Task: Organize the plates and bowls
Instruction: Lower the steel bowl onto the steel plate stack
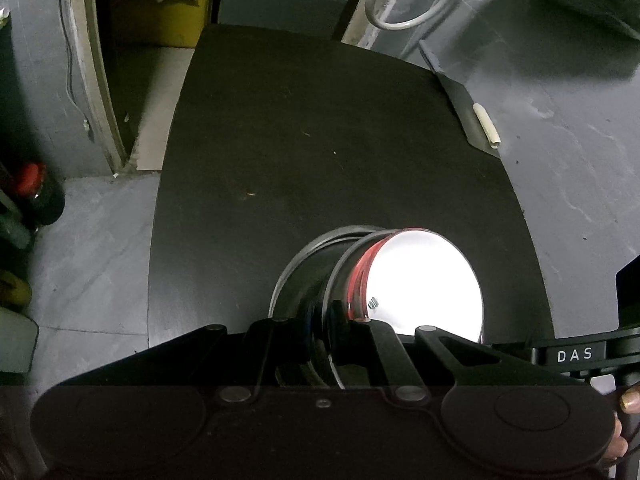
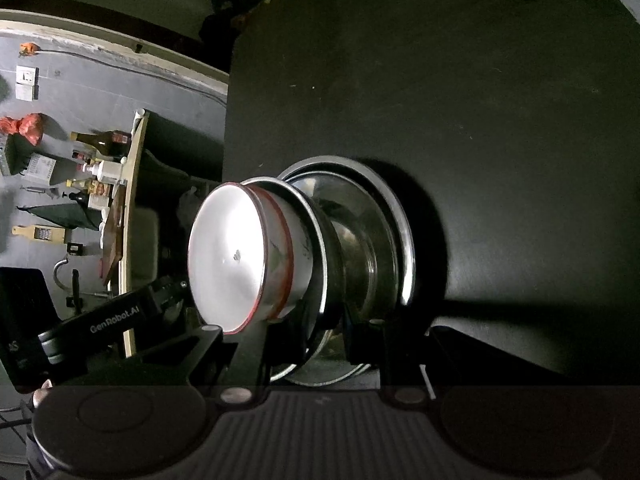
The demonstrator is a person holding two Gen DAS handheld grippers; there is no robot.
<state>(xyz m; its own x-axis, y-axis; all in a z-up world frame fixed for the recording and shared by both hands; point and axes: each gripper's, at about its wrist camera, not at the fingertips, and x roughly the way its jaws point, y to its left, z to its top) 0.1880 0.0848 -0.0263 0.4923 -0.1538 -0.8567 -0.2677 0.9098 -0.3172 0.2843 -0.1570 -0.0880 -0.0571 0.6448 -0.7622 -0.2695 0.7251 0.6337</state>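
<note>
The left claw [image 1: 320,322] is closed on the rim of a steel plate [image 1: 296,276] bearing an upturned white bowl [image 1: 424,280], over a black bench [image 1: 320,140] and grey floor [image 1: 92,248]. The right claw [image 2: 312,326] is clamped on that plate [image 2: 360,240] under the bowl [image 2: 228,260]; shelved bottles [image 2: 100,160] are seen leftward.

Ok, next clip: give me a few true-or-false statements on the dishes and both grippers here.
1. The left gripper and right gripper are both closed on the rim of one steel bowl. True.
2. The red-rimmed white plate sits under the bowl. False: it is on top.
3. The stack is over a black table. True.
4. A steel plate lies beneath the bowl. True.
5. The white plate holds food. False: it looks bare.
</note>
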